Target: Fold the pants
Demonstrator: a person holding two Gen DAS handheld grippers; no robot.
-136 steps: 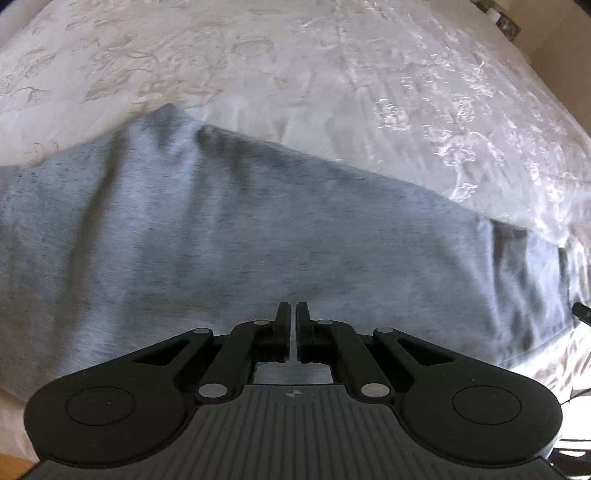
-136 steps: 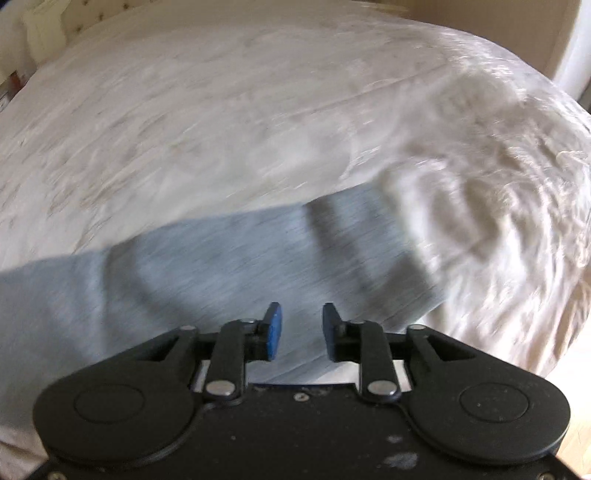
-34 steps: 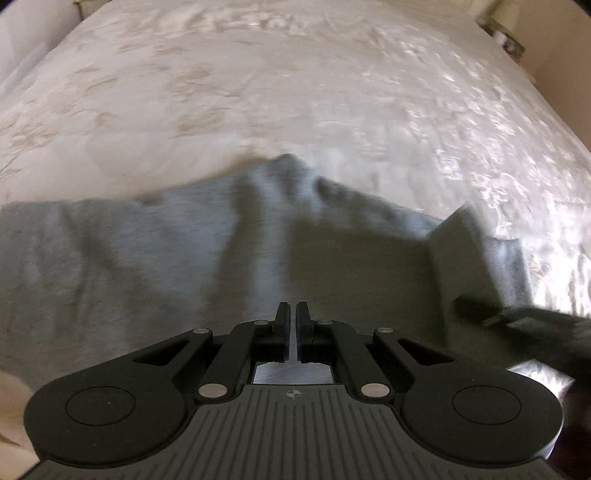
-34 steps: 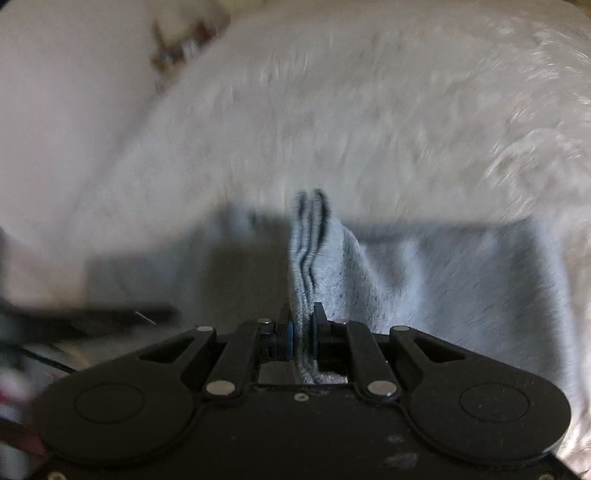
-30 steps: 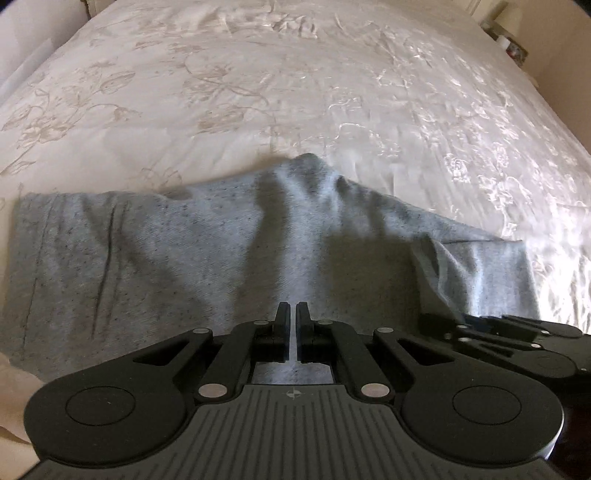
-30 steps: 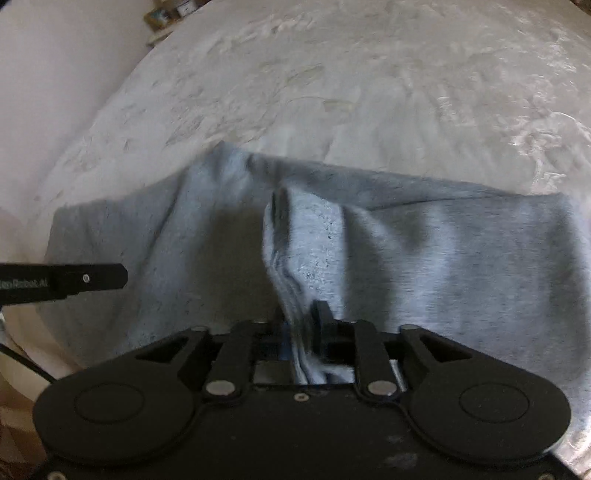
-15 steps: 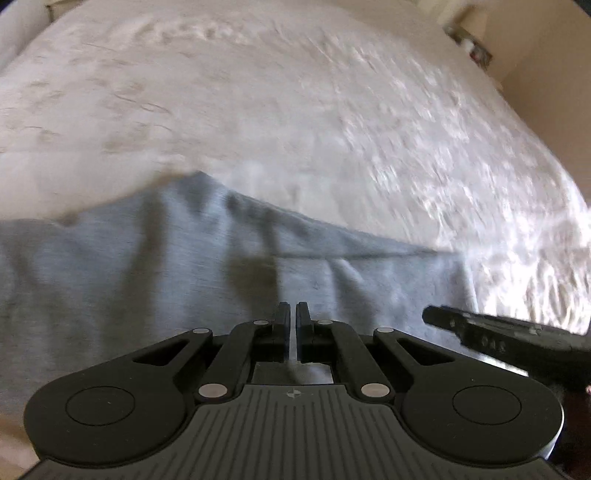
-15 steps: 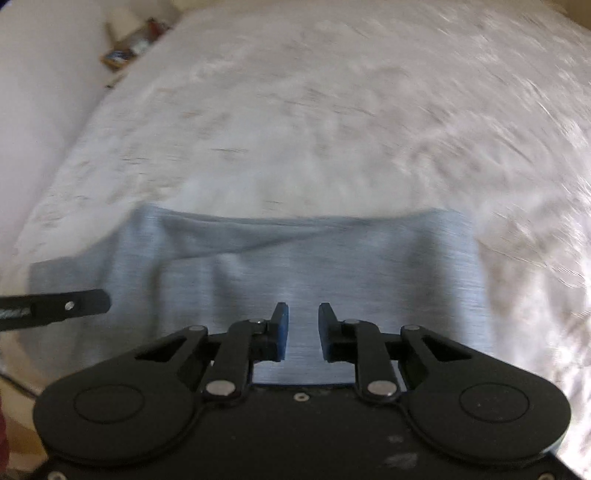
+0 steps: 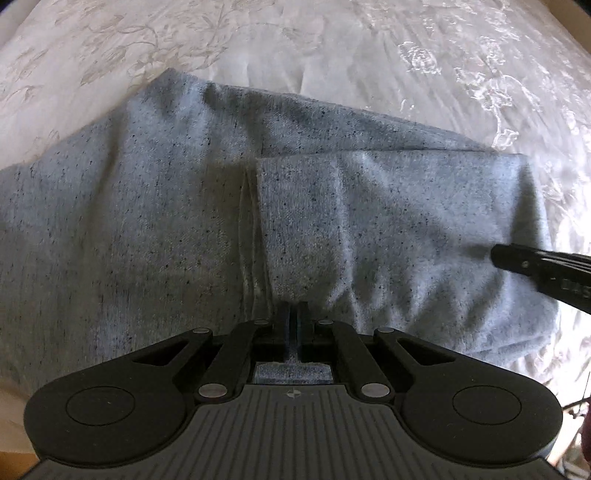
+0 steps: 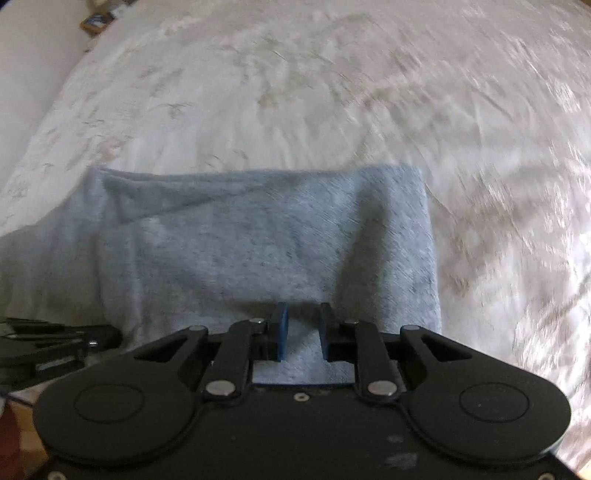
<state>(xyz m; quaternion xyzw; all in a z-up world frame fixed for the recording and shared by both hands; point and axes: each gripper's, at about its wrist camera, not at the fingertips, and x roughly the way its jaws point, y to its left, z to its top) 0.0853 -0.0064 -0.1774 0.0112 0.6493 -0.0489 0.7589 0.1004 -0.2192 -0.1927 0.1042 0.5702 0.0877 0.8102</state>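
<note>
Grey speckled pants [image 9: 155, 229] lie on the white embroidered bedspread [image 9: 332, 48]. Their right end is folded over toward the middle, with the cuff edge [image 9: 264, 206] lying on top. My left gripper [image 9: 293, 314] is shut, low over the near edge of the pants just below that cuff; whether it pinches cloth I cannot tell. My right gripper [image 10: 302, 328] is open and empty over the near edge of the folded part [image 10: 266, 240]. Its tip shows at the right of the left wrist view [image 9: 546, 258]; the left gripper shows at the left of the right wrist view [image 10: 55, 347].
The bedspread [image 10: 332, 92] stretches far beyond the pants on all far sides. Small items [image 10: 98, 20] sit past the bed's far left corner. A wall [image 10: 29, 55] runs along the bed's left side. The right wrist view is motion-blurred.
My right gripper carried the pant end over toward the middle, let it go and opened. The folded layer now lies flat. My left gripper stayed shut and moved closer to the cloth.
</note>
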